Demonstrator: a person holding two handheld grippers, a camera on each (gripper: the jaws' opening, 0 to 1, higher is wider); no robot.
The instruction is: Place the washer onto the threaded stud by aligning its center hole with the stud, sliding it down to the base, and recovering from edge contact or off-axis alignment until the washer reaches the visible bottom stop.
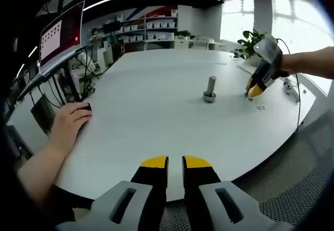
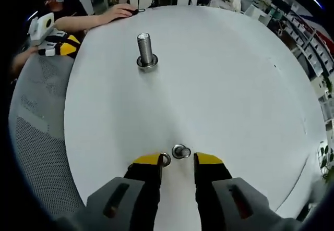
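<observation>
Washers (image 2: 180, 151) are lying between the right gripper's (image 2: 177, 160) parted, empty tips; stud (image 2: 145, 50) is standing well ahead across open table (image 2: 235, 85). Left gripper (image 1: 175, 162), narrowly parted, is hanging empty beyond the table edge.

Nothing here can be read. The monitor (image 1: 61, 33), standing well left of the threaded stud (image 1: 210, 89), glows with rows of text on a pale window, but all of it is too small and blurred to make out.
</observation>
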